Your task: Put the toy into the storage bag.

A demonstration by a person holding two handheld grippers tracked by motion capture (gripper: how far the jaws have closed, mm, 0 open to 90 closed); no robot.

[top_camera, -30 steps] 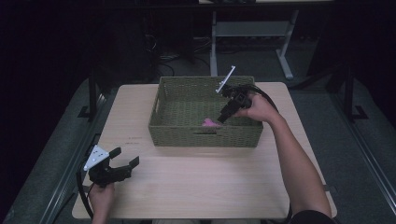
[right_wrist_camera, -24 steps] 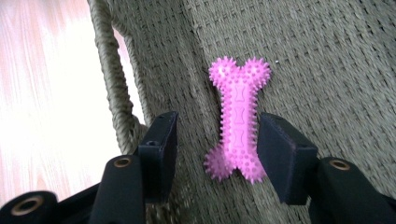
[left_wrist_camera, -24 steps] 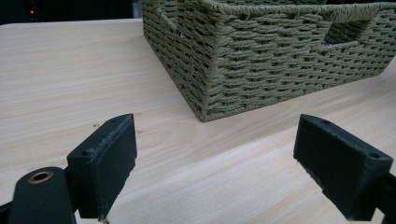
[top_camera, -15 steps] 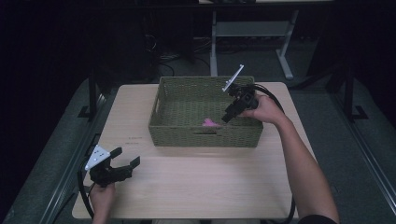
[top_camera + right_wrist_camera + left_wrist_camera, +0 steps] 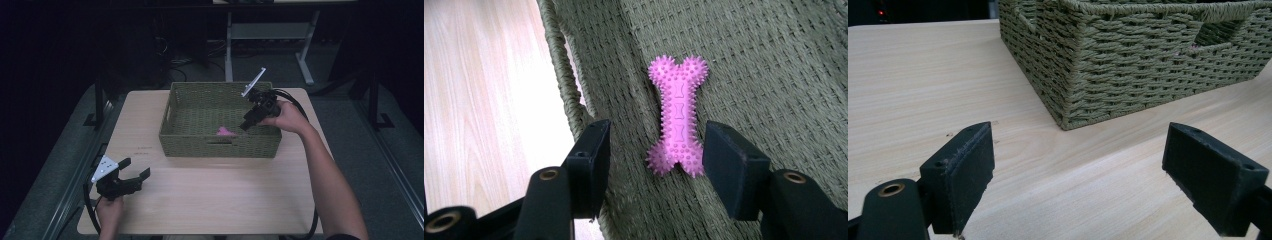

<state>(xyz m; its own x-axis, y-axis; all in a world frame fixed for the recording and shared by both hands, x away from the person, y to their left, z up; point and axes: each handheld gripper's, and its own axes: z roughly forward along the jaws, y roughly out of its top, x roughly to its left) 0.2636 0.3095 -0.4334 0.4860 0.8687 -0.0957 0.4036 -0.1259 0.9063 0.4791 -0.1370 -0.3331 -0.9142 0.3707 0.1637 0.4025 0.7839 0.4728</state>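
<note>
Inside the one woven green basket [image 5: 185, 112] lies a single pink spiky bone toy [image 5: 677, 116], flat on the basket floor close to the near wall. In the high view the bone toy [image 5: 226, 132] shows as a small pink patch toward the basket's near right part. Two hand-held grippers are in use. The right hand-held gripper [image 5: 248, 122] is lowered into the basket from its right side, held by the person's right hand [image 5: 287, 116]; in its own view the right hand-held gripper [image 5: 654, 152] has its jaws spread wide, one on each side of the toy's lower end, holding nothing. The left hand-held gripper [image 5: 135, 171] sits in front of the basket and off to its left, near the front left corner of the surface [image 5: 215, 195], with jaws wide apart and empty. One pale wooden surface carries the basket. Behind the basket the room is dark, with one white metal frame [image 5: 270, 37] on the floor.
</note>
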